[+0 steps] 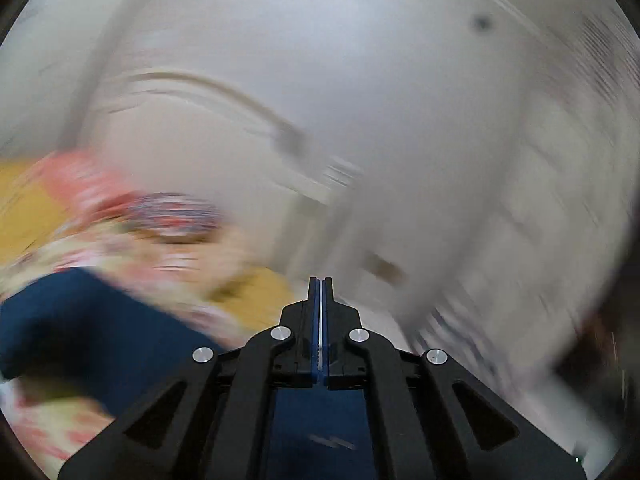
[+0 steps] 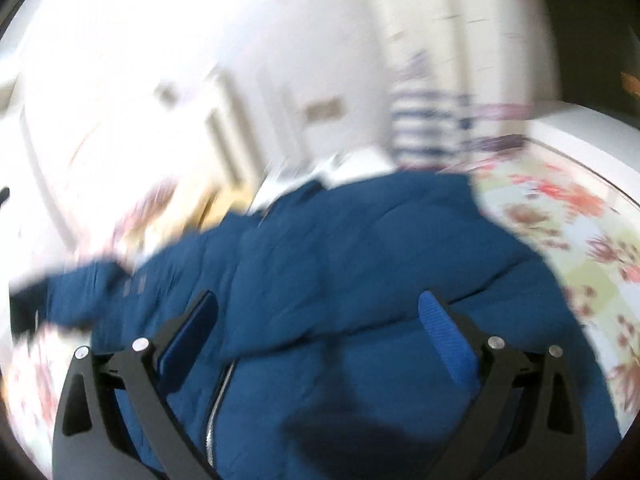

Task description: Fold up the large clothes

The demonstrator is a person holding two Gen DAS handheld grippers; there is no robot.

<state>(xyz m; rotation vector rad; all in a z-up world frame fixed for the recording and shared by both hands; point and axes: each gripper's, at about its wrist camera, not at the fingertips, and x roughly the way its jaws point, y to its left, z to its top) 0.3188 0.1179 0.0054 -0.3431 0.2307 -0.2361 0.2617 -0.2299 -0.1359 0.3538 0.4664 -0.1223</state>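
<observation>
The left gripper [image 1: 321,280] points up and out toward a pale wall [image 1: 400,100]; its two fingers [image 1: 327,308] are pressed flat together along their blue pads, with nothing visible between them; the view around them is smeared with blur. Below and to the left of these fingers lies the blue jacket [image 1: 100,328], with more of its cloth showing under the gripper's frame; a flowered sheet [image 1: 132,248] and a patch of yellow cloth [image 1: 24,208] lie beyond the jacket, further left.

The right gripper [image 2: 318,312] tilts downward over the jacket [image 2: 360,248]; its fingers [image 2: 448,336] stand wide apart and hold nothing, the blue ribbed pads facing each other across the cloth. The jacket is dark blue and padded, rumpled into soft folds; it fills the space between and ahead of the fingers. A silver zip [image 2: 218,412] runs down near the left finger; a sleeve [image 2: 68,296] stretches out past that finger to the left. The jacket rests on the flowered sheet [image 2: 580,240], which shows to the right of the right finger; a striped cloth [image 2: 428,124] hangs blurred beyond the jacket's far edge.
</observation>
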